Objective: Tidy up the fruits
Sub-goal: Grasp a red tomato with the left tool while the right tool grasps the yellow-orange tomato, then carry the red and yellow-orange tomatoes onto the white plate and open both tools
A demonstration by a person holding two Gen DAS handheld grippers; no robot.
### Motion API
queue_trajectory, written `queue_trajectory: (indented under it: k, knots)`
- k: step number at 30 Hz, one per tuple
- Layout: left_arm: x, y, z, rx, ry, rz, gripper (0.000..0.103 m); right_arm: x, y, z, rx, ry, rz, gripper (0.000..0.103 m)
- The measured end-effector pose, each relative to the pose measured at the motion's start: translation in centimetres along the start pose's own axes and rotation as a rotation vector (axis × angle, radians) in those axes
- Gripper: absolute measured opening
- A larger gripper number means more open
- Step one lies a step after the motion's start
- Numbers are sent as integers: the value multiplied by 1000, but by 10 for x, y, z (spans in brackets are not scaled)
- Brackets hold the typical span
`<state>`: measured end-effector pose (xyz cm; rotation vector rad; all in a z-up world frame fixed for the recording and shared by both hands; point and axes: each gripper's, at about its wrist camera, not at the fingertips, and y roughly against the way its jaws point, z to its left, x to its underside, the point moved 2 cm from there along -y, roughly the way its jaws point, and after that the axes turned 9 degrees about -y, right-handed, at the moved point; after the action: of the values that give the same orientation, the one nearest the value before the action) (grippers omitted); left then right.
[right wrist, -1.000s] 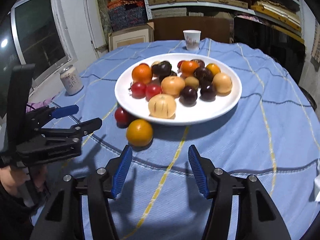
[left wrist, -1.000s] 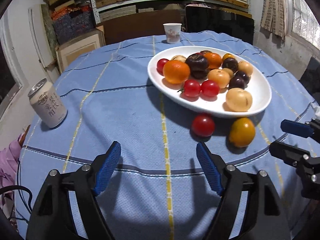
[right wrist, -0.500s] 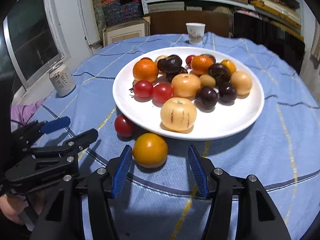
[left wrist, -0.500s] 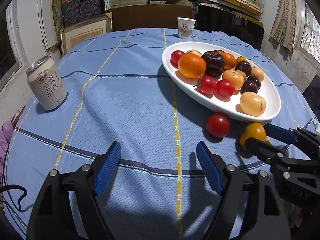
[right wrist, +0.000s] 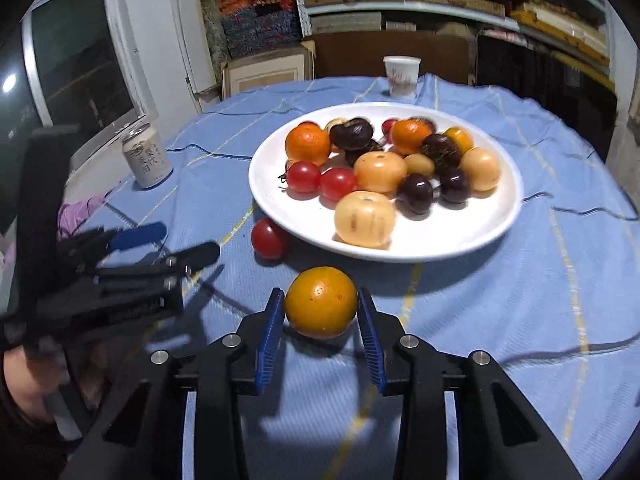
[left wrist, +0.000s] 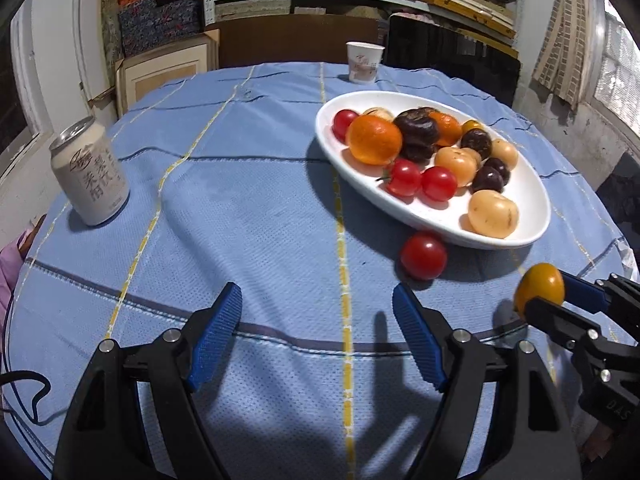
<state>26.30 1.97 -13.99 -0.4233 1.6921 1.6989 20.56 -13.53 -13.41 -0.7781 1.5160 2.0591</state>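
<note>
A white plate (left wrist: 532,236) (right wrist: 440,252) on the blue tablecloth holds several fruits: oranges, red tomatoes, dark plums and pale yellow ones. Beside its near rim a red tomato (left wrist: 423,255) (right wrist: 269,238) lies on the cloth. An orange-yellow fruit (right wrist: 321,302) (left wrist: 539,286) sits between the blue pads of my right gripper (right wrist: 320,300) (left wrist: 550,294). Its jaws are closing and both pads touch the fruit's sides. My left gripper (left wrist: 318,300) (right wrist: 186,240) hovers open over bare cloth, left of the tomato, holding nothing.
A pale drink can (left wrist: 90,176) (right wrist: 146,158) stands at the table's left. A paper cup (left wrist: 364,62) (right wrist: 401,76) stands at the far edge behind the plate. Shelves and boxes line the wall beyond. A hand (right wrist: 24,380) holds the left gripper.
My right gripper has moved forward around the orange-yellow fruit and its jaws have narrowed onto it. The left gripper stays open and has rolled slightly.
</note>
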Motion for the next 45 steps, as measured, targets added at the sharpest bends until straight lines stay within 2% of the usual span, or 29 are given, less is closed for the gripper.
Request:
queue_trajectory:
  k: [5,13,14,17,20,21,23,27,39,45]
  knots:
    - [-10,-5,-30,-4,-101,5,76,2,16,-15,42,-38,-45,38]
    - [-27,-19,-48,23,-142,26,76,2,11,-17,47,-39,-39,38]
    - [-29,-21,-50,28,-150,30,73,1,11,-17,47,-41,-41,38]
    - [-29,-30,-58,52,-174,56,55,1,11,-18,44,-52,-40,38]
    - [-26,-33,-62,58,-189,57,47,2,8,-20,44,-61,-28,38]
    - [-26,-32,-63,64,-192,54,34,2,7,-20,40,-61,-25,38]
    - [-25,-32,-63,68,-194,51,29,2,8,-20,38,-61,-29,38]
    - [-24,-31,-59,90,-169,44,29,2,9,-21,34,-63,-35,38]
    - [-22,-19,-58,63,-171,13,29,3,16,-17,45,-47,-68,38]
    - [-17,-3,-54,62,-162,-2,29,4,23,-22,22,-77,-69,38]
